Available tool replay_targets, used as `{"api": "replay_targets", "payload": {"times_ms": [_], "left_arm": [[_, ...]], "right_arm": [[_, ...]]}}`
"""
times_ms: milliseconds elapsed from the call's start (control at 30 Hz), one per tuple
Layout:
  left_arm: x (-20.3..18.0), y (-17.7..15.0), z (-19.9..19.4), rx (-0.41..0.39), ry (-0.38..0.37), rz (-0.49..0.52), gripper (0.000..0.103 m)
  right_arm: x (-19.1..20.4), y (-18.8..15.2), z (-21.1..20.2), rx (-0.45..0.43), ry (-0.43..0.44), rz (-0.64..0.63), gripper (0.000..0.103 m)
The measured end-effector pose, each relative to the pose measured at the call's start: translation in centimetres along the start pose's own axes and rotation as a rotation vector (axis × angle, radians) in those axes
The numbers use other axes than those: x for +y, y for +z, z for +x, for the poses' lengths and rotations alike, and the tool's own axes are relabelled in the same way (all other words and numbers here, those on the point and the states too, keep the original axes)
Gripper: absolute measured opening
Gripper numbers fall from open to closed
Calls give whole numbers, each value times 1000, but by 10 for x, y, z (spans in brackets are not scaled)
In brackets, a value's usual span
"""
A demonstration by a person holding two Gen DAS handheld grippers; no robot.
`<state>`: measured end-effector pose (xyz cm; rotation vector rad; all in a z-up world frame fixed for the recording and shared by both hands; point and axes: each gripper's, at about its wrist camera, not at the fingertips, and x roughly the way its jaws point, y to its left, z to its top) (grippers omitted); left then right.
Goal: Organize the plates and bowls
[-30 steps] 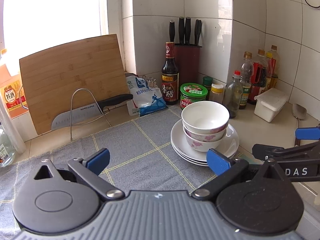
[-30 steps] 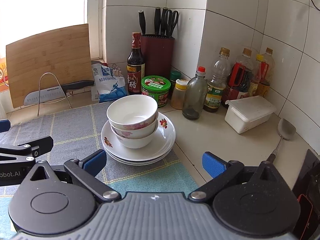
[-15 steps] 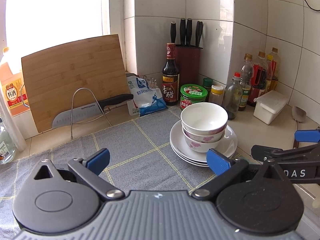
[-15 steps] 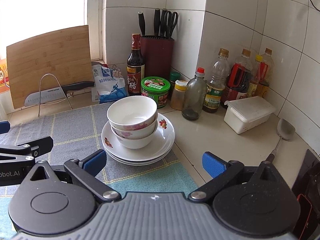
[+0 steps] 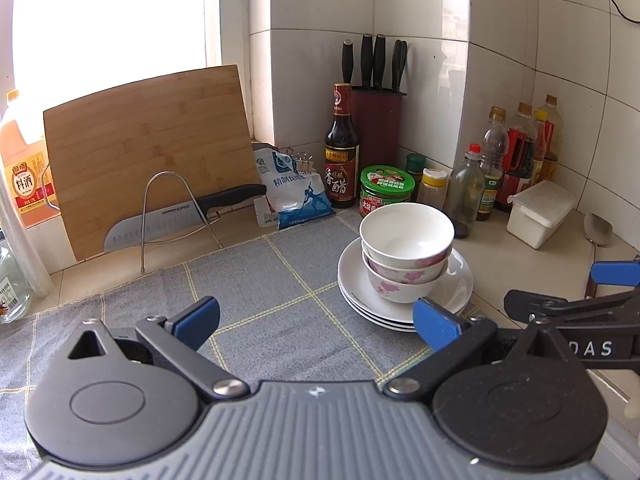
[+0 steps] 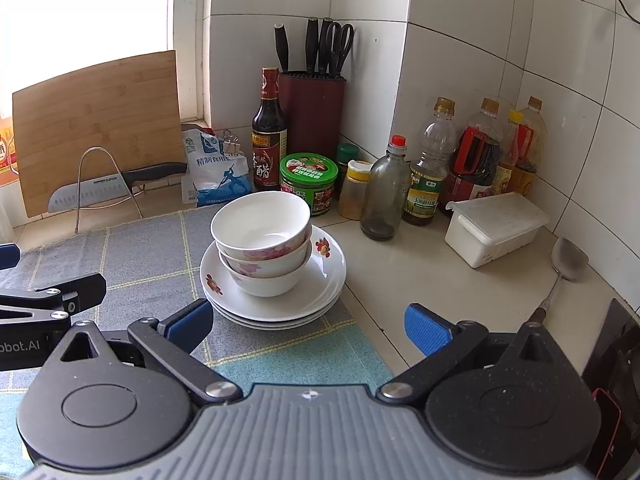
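Both pairs of jaws stand wide apart and hold nothing: we see the left gripper [image 5: 316, 320] hovering over the grey checked cloth [image 5: 256, 292], and the right gripper [image 6: 306, 326] hovering over the near edge of that cloth where it meets the bare desk [image 6: 420, 276].

We take the stack of plates [image 6: 320, 292] as our landmark. It sits on the far right part of the cloth, with its rim at the cloth's edge. Two bowls [image 6: 262, 240] are nested one inside the other on top of the plates; both are white with pink flowers, and the upper one looks empty. From the left wrist view the plates [image 5: 456, 280] lie just beyond the left gripper's right fingertip, and the bowls [image 5: 406, 240] stand upright above them.

Behind the plates we see a green-lidded jar [image 6: 309, 180], a dark vinegar bottle [image 6: 269, 136] and a dark red knife block [image 6: 312, 112] in the tiled corner. To the right of the plates stand several oil and sauce bottles [image 6: 428, 168], a white lidded box [image 6: 496, 228] and a metal spatula [image 6: 568, 260] lying flat. To the left of the plates a bamboo cutting board [image 5: 148, 148] leans against the wall with a kitchen knife [image 5: 180, 216] resting in a wire rack [image 5: 168, 200], and a blue and white bag [image 5: 292, 188] sits beside it.
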<state>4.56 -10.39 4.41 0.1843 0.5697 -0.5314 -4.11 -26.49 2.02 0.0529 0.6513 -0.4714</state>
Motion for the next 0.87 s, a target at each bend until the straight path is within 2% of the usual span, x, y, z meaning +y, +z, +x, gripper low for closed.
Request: {"api": "replay_targets", "payload": {"times_ms": [867], "left_arm": [[5, 0, 1, 6, -8, -5, 102]], "right_arm": [[5, 4, -5, -10, -24, -20, 103]]}}
